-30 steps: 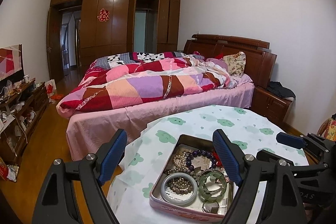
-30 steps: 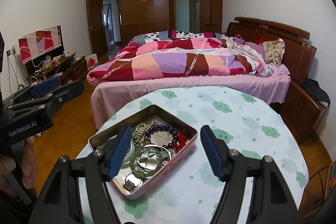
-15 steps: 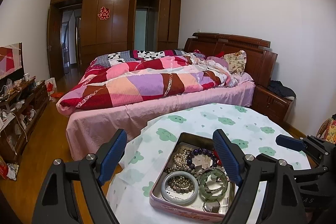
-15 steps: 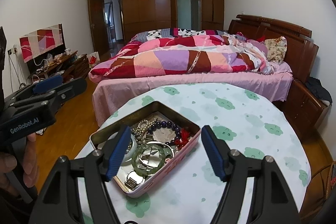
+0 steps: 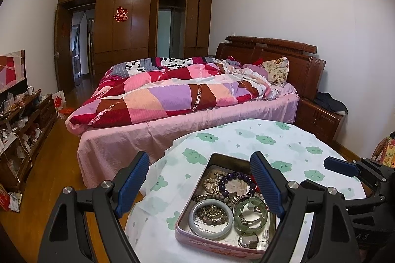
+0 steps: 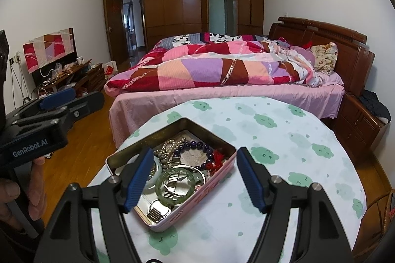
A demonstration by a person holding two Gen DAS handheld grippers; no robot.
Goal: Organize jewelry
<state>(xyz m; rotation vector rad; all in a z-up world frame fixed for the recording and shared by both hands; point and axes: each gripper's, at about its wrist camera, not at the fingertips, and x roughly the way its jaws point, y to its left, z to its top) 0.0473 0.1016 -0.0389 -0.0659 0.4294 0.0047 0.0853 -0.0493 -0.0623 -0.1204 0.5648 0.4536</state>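
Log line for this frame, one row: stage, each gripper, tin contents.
stage: pre-grasp | left gripper: open, empty | right gripper: open, empty, over tin | tin: bangles, bead bracelet, untouched | table: tin only

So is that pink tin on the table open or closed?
Open. The pink tin has no lid on; its bracelets, like the green bangle, lie exposed inside.

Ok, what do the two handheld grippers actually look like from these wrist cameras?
Both match: the left gripper and right gripper have black angular plastic arms with silver pivot screws, ending in ribbed blue finger pads. The left gripper's black body carries white "GenRobot.AI" lettering. No cables or sleeves are visible.
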